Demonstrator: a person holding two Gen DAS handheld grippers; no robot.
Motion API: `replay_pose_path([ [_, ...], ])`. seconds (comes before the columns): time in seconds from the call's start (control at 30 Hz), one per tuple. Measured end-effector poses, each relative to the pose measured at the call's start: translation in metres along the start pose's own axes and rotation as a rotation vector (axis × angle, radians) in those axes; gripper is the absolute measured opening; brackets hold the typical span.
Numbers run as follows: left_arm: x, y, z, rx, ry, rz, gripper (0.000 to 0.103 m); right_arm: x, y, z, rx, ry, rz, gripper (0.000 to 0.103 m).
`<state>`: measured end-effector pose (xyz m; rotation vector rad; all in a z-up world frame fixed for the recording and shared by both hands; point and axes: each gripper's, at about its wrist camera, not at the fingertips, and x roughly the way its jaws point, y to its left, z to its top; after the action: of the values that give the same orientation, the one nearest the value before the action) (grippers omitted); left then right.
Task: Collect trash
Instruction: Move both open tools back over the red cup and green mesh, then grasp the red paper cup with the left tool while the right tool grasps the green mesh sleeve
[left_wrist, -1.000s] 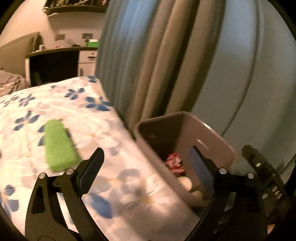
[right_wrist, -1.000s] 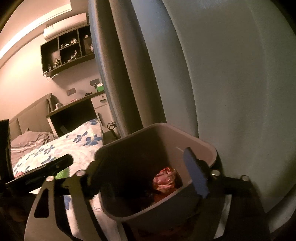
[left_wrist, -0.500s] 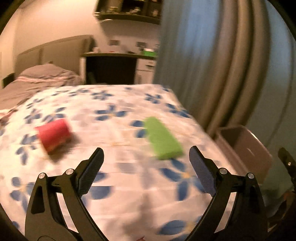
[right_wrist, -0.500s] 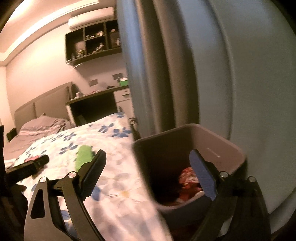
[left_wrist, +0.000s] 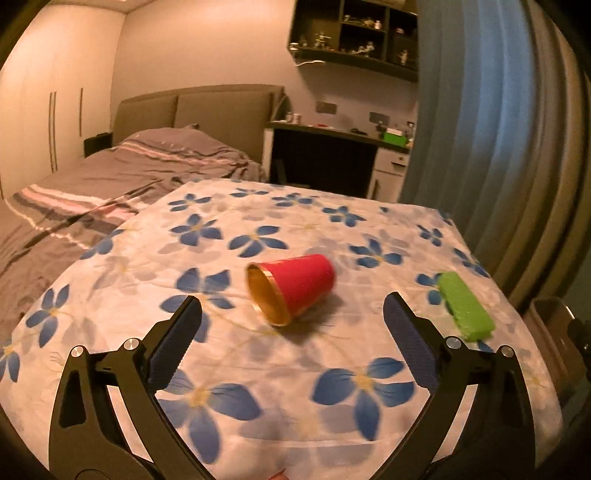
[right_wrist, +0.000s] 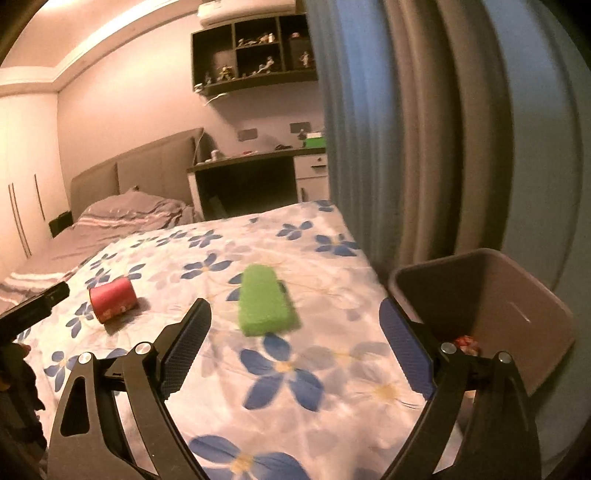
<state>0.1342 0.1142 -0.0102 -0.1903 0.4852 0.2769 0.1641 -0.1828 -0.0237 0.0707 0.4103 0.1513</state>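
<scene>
A red paper cup (left_wrist: 291, 288) lies on its side on the flowered sheet (left_wrist: 258, 369), mouth toward me; it also shows in the right wrist view (right_wrist: 112, 302). A green sponge-like block (left_wrist: 464, 304) lies to its right and shows in the right wrist view (right_wrist: 264, 299). My left gripper (left_wrist: 291, 339) is open and empty, just short of the cup. My right gripper (right_wrist: 295, 339) is open and empty, just short of the green block. A brown bin (right_wrist: 487, 306) stands off the bed's right edge with red crumpled trash (right_wrist: 466, 341) inside.
Grey-blue curtains (right_wrist: 424, 129) hang behind the bin. A second bed with grey bedding (left_wrist: 92, 184) lies to the left. A dark desk (left_wrist: 325, 158) and wall shelves (left_wrist: 354, 37) are at the back. The left gripper's finger (right_wrist: 33, 306) shows at the right view's left edge.
Both grippers have swung left, away from the bin and over the bed. The cup now sits in front of the left gripper, the green block in front of the right.
</scene>
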Motion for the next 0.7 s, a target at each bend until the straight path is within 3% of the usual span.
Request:
replay_pose_path([
  [0.3, 0.003, 0.031, 0.005, -0.054, -0.017, 0.048, 0.097, 0.057, 0.03, 0.004, -0.07, 0.081, -0.012, 0.089],
  [0.43, 0.01, 0.038, 0.009, -0.066, -0.01, 0.053, 0.097, 0.092, 0.03, 0.004, -0.068, 0.16, -0.018, 0.089],
  [0.7, 0.033, 0.035, 0.011, -0.056, 0.045, 0.016, 0.097, 0.139, 0.032, -0.002, -0.079, 0.289, -0.014, 0.089],
])
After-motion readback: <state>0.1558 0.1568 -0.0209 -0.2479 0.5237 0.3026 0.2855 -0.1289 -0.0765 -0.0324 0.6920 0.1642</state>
